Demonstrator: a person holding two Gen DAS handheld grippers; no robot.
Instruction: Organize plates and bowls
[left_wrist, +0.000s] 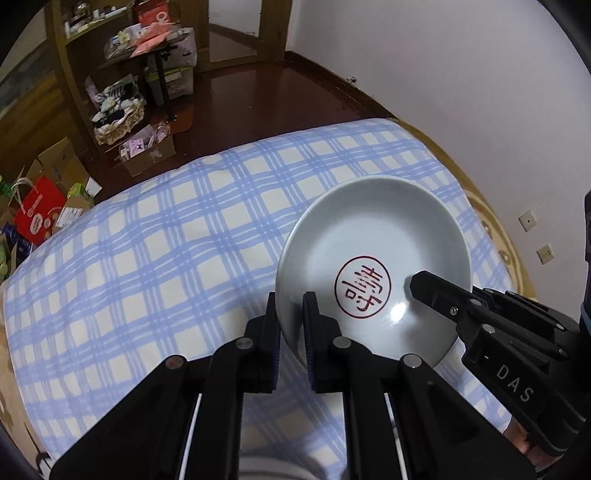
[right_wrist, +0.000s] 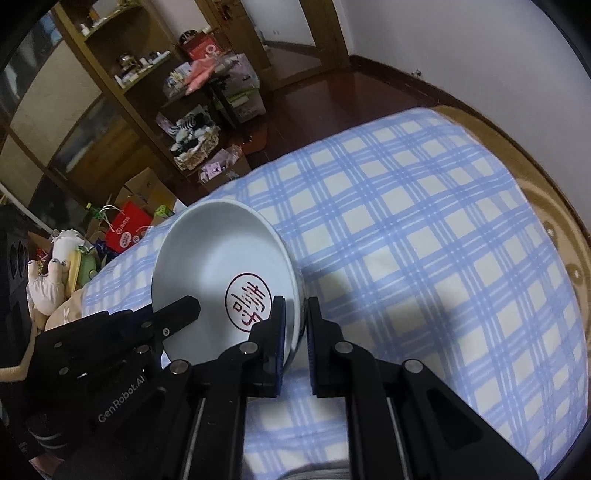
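Note:
A pale shallow bowl (left_wrist: 369, 236) with a red round seal mark in its middle hangs tilted above the blue-checked cloth (left_wrist: 166, 240). My left gripper (left_wrist: 291, 299) is shut on its left rim, one pad inside and one outside. From the right, one of the right gripper's fingers (left_wrist: 432, 291) lies inside the bowl. In the right wrist view the same bowl (right_wrist: 214, 251) is clamped at its right rim by my right gripper (right_wrist: 296, 301), and one of the left gripper's fingers (right_wrist: 181, 312) reaches in from the left. The bowl casts a shadow on the cloth (right_wrist: 424, 240).
A pale rounded dish edge (left_wrist: 266, 467) shows below the left gripper, mostly hidden. The cloth covers a round wooden-rimmed table (right_wrist: 561, 221) near a white wall. Beyond its far edge stand wooden shelves (left_wrist: 122, 74), cardboard boxes (left_wrist: 147, 155), a red bag (left_wrist: 37, 214) and a plush toy (right_wrist: 48, 280).

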